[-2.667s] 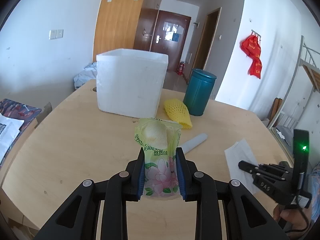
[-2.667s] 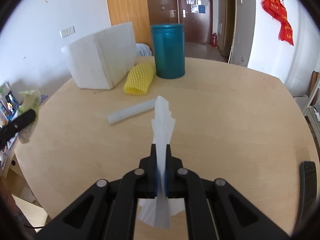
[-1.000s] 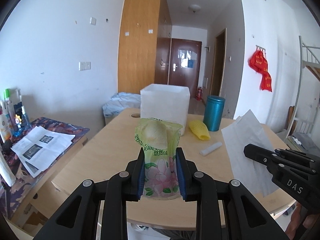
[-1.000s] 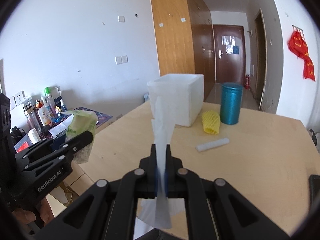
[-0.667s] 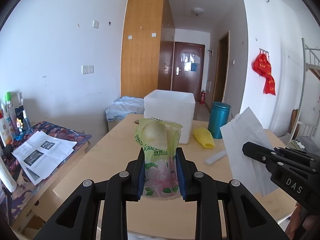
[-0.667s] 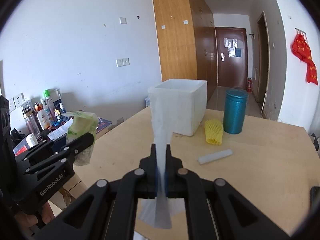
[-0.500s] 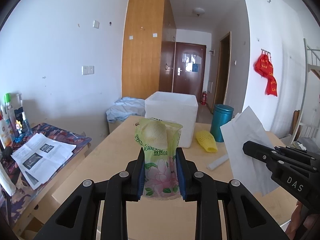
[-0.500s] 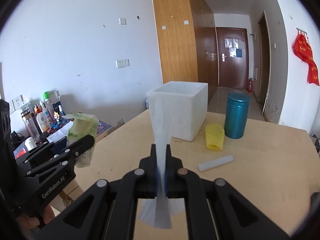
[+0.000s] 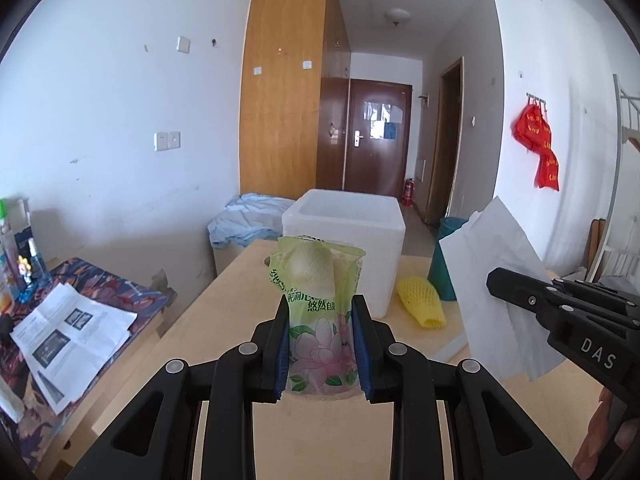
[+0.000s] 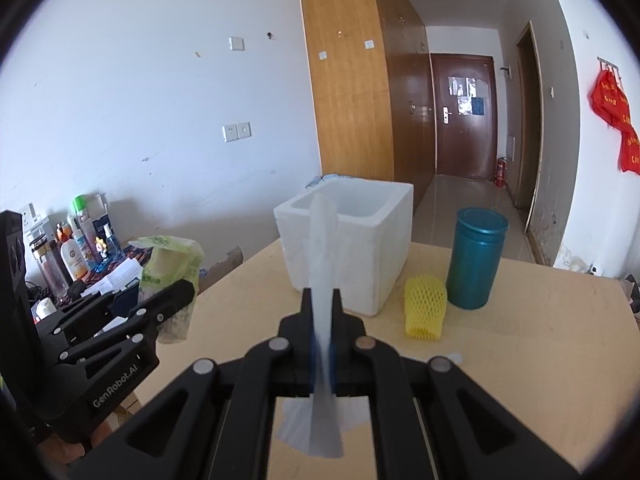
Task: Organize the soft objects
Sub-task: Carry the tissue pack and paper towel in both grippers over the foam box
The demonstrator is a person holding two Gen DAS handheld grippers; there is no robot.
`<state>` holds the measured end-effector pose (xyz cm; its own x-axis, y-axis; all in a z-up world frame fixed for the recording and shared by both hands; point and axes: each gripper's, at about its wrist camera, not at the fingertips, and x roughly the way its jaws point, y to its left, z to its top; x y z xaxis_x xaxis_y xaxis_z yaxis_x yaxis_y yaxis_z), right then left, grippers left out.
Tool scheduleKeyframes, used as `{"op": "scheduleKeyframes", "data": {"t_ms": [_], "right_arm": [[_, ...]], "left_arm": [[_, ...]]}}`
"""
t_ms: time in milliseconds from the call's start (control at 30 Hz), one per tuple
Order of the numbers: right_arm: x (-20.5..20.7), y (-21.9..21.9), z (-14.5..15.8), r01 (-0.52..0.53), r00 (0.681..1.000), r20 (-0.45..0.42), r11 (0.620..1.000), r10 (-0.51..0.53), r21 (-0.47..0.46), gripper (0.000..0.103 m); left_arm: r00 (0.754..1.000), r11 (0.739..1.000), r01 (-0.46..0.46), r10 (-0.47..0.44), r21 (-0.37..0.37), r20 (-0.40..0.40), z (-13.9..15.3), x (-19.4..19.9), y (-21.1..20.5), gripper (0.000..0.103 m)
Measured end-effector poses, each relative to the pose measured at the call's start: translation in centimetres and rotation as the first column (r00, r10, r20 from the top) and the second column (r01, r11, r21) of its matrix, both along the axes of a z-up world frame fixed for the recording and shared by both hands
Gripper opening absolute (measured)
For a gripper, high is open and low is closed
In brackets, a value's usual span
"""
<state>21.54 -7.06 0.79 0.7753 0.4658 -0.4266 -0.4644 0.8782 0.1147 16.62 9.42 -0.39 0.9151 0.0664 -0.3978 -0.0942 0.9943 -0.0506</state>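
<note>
Between the blue pads of the left gripper [image 9: 322, 344] sits a green tissue pack [image 9: 320, 308] with a pink flower print, and the gripper pinches it by its lower half, so the pack stands upright above the near edge of the wooden surface [image 9: 224, 320]. Just to the right, the right gripper [image 10: 321, 344] is pressed together on a thin white paper sheet [image 10: 323, 280], which stands up between the two fingers and hangs a little below them; in the left wrist view the same sheet [image 9: 496, 280] spreads wide and flat beside the tissue pack. Both things are held in the air, apart from each other and not touching the surface. Farther on the surface stands an open white foam box [image 10: 352, 248], with its hollow facing up. Beside the box, on its right, lies a yellow foam net sleeve [image 10: 425, 312], and just behind the sleeve stands a teal canister [image 10: 476, 258] with its lid on. Near the right gripper a small end of a white foam stick [image 10: 450, 358] shows on the surface. At the left side there is a low shelf with bottles [image 10: 74, 252] and printed papers [image 9: 68, 332].
</note>
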Motion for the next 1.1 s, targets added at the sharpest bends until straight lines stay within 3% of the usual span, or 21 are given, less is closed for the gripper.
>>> {"op": "scheduleKeyframes", "data": {"t_ms": [1100], "right_arm": [[12.6,1.5,3.6,-0.032,0.999,0.010,0.998,0.032,-0.047,0.007]], "left_arm": [[1.000,1.000,0.006,-0.006,0.018,0.010,4.8,13.6,-0.6,0.029]]}}
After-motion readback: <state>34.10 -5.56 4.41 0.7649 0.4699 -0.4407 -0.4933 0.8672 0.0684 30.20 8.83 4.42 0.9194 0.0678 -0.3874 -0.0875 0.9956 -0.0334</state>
